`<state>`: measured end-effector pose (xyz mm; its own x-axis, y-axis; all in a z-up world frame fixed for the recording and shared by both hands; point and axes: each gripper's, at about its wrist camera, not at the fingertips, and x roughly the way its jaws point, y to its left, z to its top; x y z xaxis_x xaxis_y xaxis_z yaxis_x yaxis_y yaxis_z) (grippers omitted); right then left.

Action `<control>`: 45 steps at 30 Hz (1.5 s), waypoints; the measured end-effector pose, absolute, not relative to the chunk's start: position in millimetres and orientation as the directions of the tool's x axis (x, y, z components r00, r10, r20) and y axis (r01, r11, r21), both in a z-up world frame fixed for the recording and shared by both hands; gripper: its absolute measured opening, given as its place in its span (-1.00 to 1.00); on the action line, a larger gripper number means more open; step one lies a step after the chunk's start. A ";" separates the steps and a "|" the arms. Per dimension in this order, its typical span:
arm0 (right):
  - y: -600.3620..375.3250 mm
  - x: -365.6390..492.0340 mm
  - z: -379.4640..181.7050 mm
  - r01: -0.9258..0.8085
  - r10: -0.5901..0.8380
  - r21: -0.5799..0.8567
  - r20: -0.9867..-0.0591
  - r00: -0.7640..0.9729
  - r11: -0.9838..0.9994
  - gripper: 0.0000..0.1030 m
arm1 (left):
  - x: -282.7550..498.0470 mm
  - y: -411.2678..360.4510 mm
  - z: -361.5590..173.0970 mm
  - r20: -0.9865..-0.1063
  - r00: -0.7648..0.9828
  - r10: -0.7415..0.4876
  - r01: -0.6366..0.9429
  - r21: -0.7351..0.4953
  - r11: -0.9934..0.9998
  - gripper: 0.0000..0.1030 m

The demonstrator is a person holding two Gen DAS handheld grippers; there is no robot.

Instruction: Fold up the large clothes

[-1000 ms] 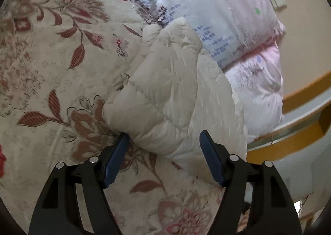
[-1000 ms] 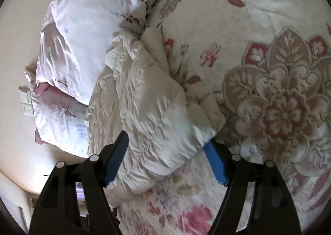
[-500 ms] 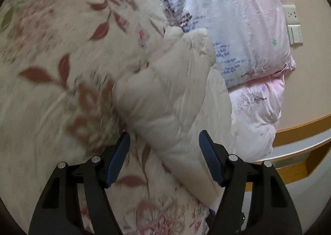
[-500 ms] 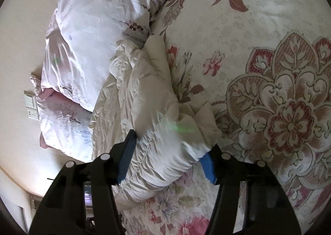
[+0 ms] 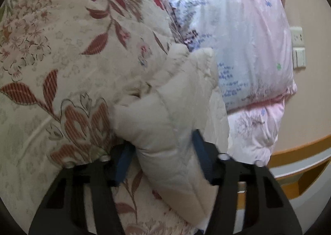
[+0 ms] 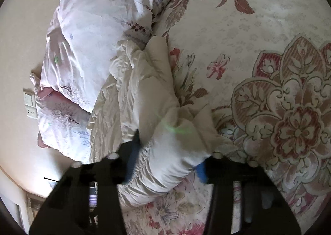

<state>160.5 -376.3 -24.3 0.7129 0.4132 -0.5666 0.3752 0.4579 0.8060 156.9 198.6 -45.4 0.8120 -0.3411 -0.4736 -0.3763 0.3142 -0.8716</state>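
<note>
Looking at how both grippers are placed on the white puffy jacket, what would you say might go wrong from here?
1. The left gripper pinches a thick, puffy fold of the white jacket; the slick padding might squeeze out.
2. The right gripper bites only the gathered end, so part could slip free.
3. The jacket touches the pink pillows, which might get dragged.

One puffy jacket (image 5: 165, 115), two pillows (image 5: 244, 48), two grippers (image 5: 163, 156)

bed (image 6: 258, 28) covered by cream floral quilt with red leaf and flower print. cream puffy jacket (image 6: 149, 98) lies bunched on it, touching two stacked pink-white pillows (image 6: 99, 34) at the head end near the wall.
</note>
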 end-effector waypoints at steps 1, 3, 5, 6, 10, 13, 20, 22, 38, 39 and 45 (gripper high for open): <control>-375.9 160.1 -24.1 0.368 0.417 0.809 -0.561 0.715 0.458 -0.36 | 157.7 199.7 -47.9 -0.469 0.814 -0.343 -0.374 -0.874 0.309 -0.31; -372.9 158.5 -19.8 0.343 0.424 0.814 -0.548 0.721 0.468 -0.54 | 158.5 201.0 -50.6 -0.455 0.819 -0.350 -0.360 -0.882 0.304 -0.51; -370.6 156.7 -13.7 0.323 0.427 0.814 -0.540 0.725 0.482 -0.60 | 156.7 201.5 -47.3 -0.445 0.825 -0.348 -0.342 -0.884 0.318 -0.66; -369.9 155.3 -11.1 0.313 0.432 0.817 -0.535 0.726 0.485 -0.63 | 154.3 201.9 -43.5 -0.439 0.830 -0.343 -0.331 -0.884 0.331 -0.71; -367.1 145.6 -2.2 0.272 0.469 0.827 -0.515 0.718 0.491 -0.65 | 138.2 206.7 -31.2 -0.416 0.848 -0.327 -0.297 -0.886 0.356 -0.78; -363.3 133.8 5.5 0.227 0.505 0.829 -0.503 0.701 0.510 -0.65 | 119.7 210.5 -24.9 -0.406 0.855 -0.323 -0.282 -0.886 0.368 -0.78; -348.1 85.5 12.9 0.133 0.559 0.781 -0.544 0.626 0.610 -0.65 | 56.4 225.6 -20.8 -0.408 0.863 -0.297 -0.277 -0.875 0.397 -0.78; -339.9 70.8 14.9 0.121 0.543 0.736 -0.589 0.598 0.666 -0.62 | 42.7 228.7 -21.2 -0.412 0.865 -0.284 -0.281 -0.870 0.406 -0.78; -234.1 67.4 102.0 -0.037 0.155 0.196 -0.632 0.760 0.980 0.07 | 30.5 220.3 -28.7 -0.453 0.871 -0.190 -0.311 -0.807 0.502 0.12; -209.0 75.4 102.5 -0.100 0.188 0.173 -0.629 0.754 0.980 0.04 | 30.2 220.0 -28.8 -0.452 0.872 -0.186 -0.310 -0.806 0.504 0.15; -126.4 109.5 89.3 -0.227 0.223 0.081 -0.661 0.717 0.971 0.02 | 32.2 216.3 -29.1 -0.462 0.872 -0.164 -0.315 -0.785 0.534 0.22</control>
<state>109.5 -126.4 89.3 0.7166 0.2228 -0.6609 -0.2265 0.9706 0.0815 32.2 216.3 -29.1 0.8718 -0.1642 -0.4616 -0.3148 0.5341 -0.7846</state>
